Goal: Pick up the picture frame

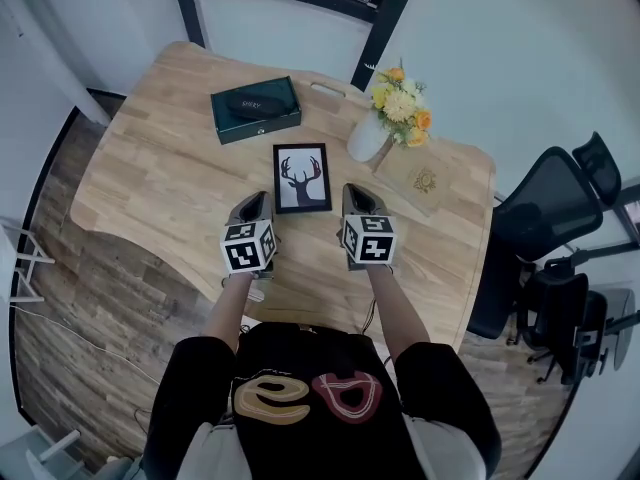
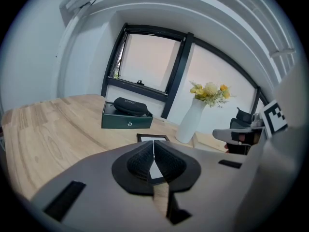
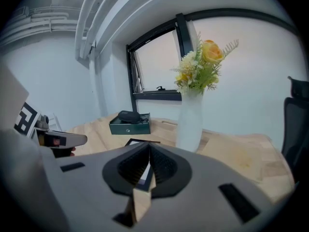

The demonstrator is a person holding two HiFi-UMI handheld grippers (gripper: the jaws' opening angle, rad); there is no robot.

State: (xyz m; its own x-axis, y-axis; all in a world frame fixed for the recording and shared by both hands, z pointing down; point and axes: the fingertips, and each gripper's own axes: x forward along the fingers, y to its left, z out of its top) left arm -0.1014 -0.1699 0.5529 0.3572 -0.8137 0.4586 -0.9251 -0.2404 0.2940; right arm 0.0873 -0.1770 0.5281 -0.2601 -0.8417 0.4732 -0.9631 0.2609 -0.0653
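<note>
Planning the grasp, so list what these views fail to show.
Frame: both gripper views, mostly behind the shut left tool and right tool.
Frame's back: head view, it lies face up.
Case lettering: every view, too small.
Card emblem: head view, too small.

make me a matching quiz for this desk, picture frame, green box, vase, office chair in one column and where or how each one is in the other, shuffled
Things:
1. picture frame
2. green box
3. vase
4. office chair

Descriptions:
A. holds yellow and orange flowers
B. stands off the table, to the right
C. lies flat, shows a deer
D. has a black case on top

Pairs: 1-C, 2-D, 3-A, 4-B
</note>
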